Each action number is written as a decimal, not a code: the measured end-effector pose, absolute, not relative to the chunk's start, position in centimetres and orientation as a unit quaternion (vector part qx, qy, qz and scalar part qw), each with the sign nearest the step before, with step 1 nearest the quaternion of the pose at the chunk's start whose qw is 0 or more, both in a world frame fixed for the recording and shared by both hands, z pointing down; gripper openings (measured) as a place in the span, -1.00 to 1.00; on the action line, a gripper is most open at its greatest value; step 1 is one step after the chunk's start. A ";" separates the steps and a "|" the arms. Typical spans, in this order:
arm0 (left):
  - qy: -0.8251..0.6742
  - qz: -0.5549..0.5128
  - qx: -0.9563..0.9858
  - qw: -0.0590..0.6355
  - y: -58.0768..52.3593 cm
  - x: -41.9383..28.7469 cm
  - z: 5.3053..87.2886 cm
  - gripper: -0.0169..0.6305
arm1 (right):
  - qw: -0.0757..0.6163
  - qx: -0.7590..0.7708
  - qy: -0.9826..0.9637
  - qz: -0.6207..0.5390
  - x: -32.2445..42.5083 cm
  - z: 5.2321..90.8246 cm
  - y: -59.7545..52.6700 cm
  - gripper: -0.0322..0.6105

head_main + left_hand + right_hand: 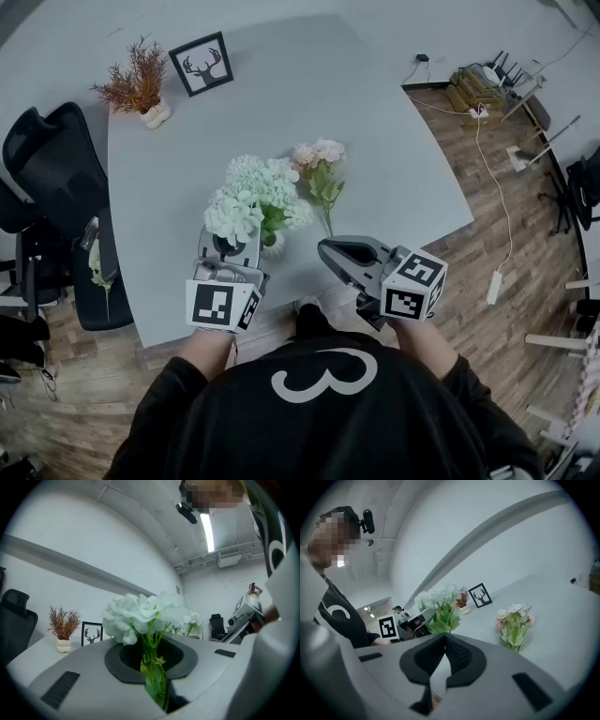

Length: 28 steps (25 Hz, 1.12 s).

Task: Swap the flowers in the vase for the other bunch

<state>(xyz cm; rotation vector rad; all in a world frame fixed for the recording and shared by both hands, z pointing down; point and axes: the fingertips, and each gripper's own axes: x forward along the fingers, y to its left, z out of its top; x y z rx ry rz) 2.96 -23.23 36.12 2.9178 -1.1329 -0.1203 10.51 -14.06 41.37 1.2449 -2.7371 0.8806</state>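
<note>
The left gripper [231, 248] is clamped on the green stems of the white bunch [251, 195]. It holds the bunch upright, stems down at the small vase [274, 247] just beside its jaws. The right gripper [330, 253] is closed and empty. Just beyond it, the pink bunch [319, 159] lies on the table [394, 112], stem toward the person.
</note>
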 end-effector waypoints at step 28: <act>-0.279 0.076 0.948 0.133 -19.8 1.5 39.6 0.60 | -0.019 0.417 -0.870 0.264 6.3 39.2 -6.5 -0.87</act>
